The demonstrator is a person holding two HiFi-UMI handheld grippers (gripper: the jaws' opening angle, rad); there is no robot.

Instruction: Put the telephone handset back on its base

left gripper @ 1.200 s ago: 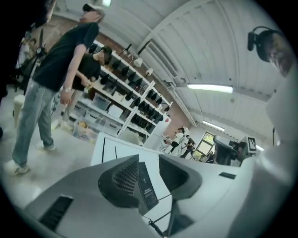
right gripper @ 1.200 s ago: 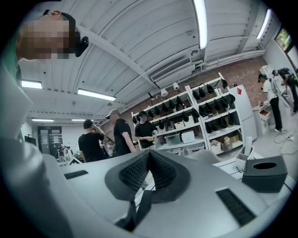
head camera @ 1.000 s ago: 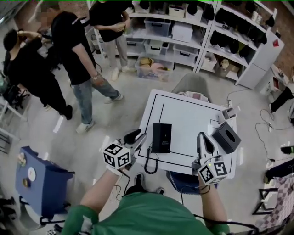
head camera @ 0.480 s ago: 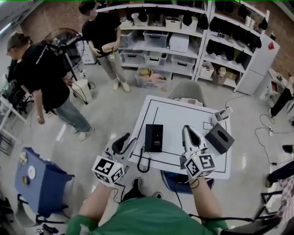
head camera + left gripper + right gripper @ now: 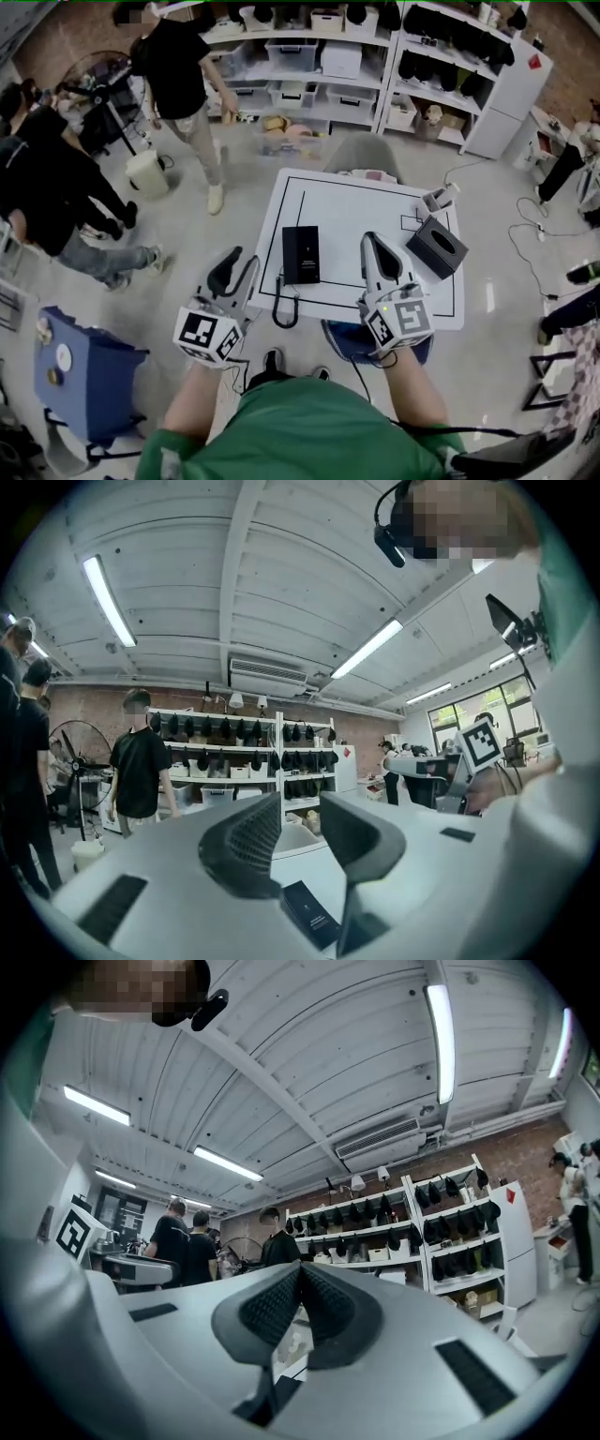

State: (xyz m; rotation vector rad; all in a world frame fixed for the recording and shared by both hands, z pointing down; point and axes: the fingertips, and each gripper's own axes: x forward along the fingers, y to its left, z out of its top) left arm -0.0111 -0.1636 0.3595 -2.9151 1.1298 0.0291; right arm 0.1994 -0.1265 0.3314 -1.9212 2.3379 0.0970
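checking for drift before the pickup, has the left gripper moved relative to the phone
Yes. The left gripper has drawn back leftward, away from the telephone and off the table edge.

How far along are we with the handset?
Looks done: the telephone reads as one black block on the table, nothing loose beside it, cord dangling off the edge. In hand: nothing; left gripper open, right gripper shut. Left: only confirming it's seated.

The head view looks steeply down from overhead onto the table (image 5: 375, 220) and floor (image 5: 202, 239). Both gripper views sit low behind their jaws, tilted up toward the ceiling (image 5: 234, 592). All three share the far shelves (image 5: 309, 52); the head and left gripper views share the phone (image 5: 301, 253).
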